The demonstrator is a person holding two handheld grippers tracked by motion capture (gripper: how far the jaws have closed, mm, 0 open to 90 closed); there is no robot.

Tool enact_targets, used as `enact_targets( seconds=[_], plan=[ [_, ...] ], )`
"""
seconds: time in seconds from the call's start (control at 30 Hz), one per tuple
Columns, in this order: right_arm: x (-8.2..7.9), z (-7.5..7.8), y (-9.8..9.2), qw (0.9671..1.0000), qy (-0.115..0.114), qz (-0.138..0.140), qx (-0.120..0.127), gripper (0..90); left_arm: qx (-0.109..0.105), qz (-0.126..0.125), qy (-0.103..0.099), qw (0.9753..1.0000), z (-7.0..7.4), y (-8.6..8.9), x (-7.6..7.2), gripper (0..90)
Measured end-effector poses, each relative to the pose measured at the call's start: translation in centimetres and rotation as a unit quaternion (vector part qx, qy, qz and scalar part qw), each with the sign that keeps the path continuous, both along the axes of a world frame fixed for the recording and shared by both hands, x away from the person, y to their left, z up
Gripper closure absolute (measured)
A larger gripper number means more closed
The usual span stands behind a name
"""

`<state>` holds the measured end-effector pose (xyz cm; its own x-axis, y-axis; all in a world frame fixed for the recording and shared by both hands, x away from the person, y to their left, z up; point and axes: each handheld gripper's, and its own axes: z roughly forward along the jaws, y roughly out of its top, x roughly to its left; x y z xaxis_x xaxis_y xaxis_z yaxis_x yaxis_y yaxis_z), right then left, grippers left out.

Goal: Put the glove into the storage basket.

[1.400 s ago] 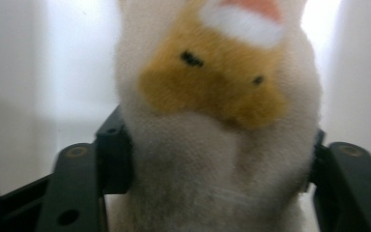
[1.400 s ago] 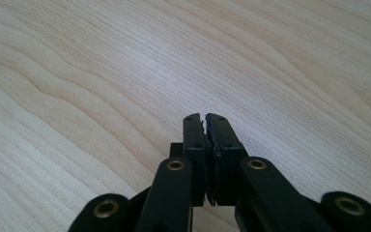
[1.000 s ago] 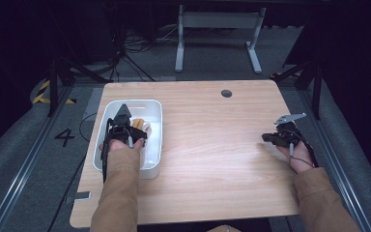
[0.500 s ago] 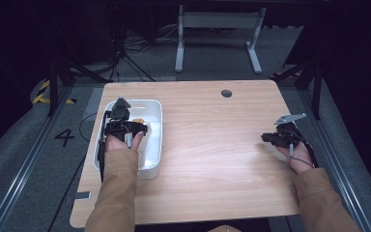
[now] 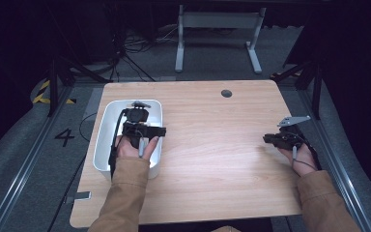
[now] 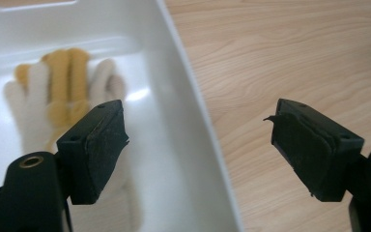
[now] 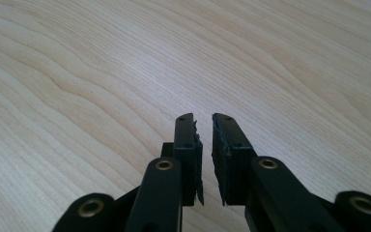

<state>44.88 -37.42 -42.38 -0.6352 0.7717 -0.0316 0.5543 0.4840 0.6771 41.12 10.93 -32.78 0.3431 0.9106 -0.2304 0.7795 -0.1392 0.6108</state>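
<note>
Pale wooden table (image 5: 212, 145) carries a white rectangular plastic tub (image 5: 104, 145) at its left, the left gripper (image 5: 136, 108) above it. Left gripper view: jaws spread wide astride the tub's wall, a blurred yellow-and-white glove (image 6: 60, 92) inside. Right gripper view: right gripper (image 7: 204, 128) nearly pressed together, holding nothing, over bare wood.

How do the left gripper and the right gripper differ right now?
The left gripper has its jaws spread wide; the right gripper has its jaws nearly together with nothing between them. The left gripper sits over the white tray, one jaw above the glove inside and the other out over the table, while the right gripper is over bare wood near the table's right edge. Both have black padded jaws and hold nothing.
</note>
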Motion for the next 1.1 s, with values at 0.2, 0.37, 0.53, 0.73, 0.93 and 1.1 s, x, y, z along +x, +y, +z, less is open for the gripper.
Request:
enact_targets(
  seconds=[0.2, 0.37, 0.53, 0.73, 0.93, 1.1],
  plan=[
    [-0.6, 0.0, -0.4, 1.0000, -0.001, -0.003, 0.004, 80.0, -0.013, -0.075, -0.010, 0.9970, -0.8, -3.0, -1.5, 22.3],
    [-1.0, -0.2, -0.7, 1.0000, 0.000, -0.003, 0.007, 79.1, -0.020, -0.133, -0.026, 0.9905, -2.3, -4.9, -2.7, 22.5],
    [-1.4, -0.4, -0.9, 1.0000, -0.001, -0.002, 0.008, 78.9, -0.020, -0.186, -0.018, 0.9821, -4.2, -6.6, -3.5, 22.9],
    [-1.4, -0.9, -0.8, 1.0000, 0.006, 0.000, 0.005, 78.4, -0.003, -0.237, -0.027, 0.9712, -6.0, -8.3, -4.6, 23.4],
    [-1.3, -1.2, -0.5, 1.0000, 0.006, 0.006, 0.001, 77.8, -0.007, -0.299, -0.026, 0.9539, -7.6, -10.0, -5.5, 23.7],
    [-1.0, -1.4, -0.4, 0.9999, 0.006, 0.010, 0.004, 75.5, 0.047, -0.347, -0.044, 0.9358, -9.1, -12.2, -6.7, 23.7]
  ],
)
